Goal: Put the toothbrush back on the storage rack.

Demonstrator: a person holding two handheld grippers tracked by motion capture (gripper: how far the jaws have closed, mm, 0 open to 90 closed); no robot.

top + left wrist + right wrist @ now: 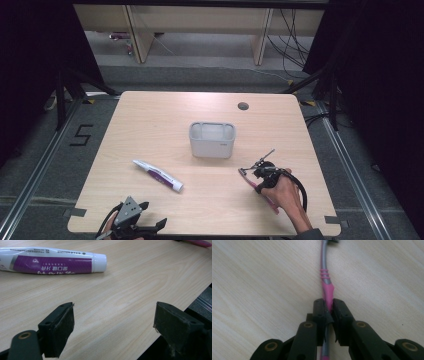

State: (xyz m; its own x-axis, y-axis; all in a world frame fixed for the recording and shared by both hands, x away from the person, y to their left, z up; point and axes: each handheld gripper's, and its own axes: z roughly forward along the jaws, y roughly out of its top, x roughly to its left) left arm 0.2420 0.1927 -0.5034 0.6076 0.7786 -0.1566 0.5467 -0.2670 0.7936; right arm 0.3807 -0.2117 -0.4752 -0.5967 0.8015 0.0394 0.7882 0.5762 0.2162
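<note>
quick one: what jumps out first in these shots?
The pink toothbrush pinched between the fingers of the right gripper, low over the table's right side. Next, the grey bin standing alone mid-table. To its left, nearer the person, lies a white-and-purple toothpaste tube, ahead of the left gripper, whose fingers stand wide apart by the near edge.

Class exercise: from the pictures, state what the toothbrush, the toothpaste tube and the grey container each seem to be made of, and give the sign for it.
Toothbrush: probably plastic, grey with a pink, possibly rubbery, grip ribbed near the neck. Toothpaste tube: glossy soft plastic or laminate, with creases, reflections and a smooth white cap. Container: matte grey moulded plastic, judging by its rounded corners.
</note>
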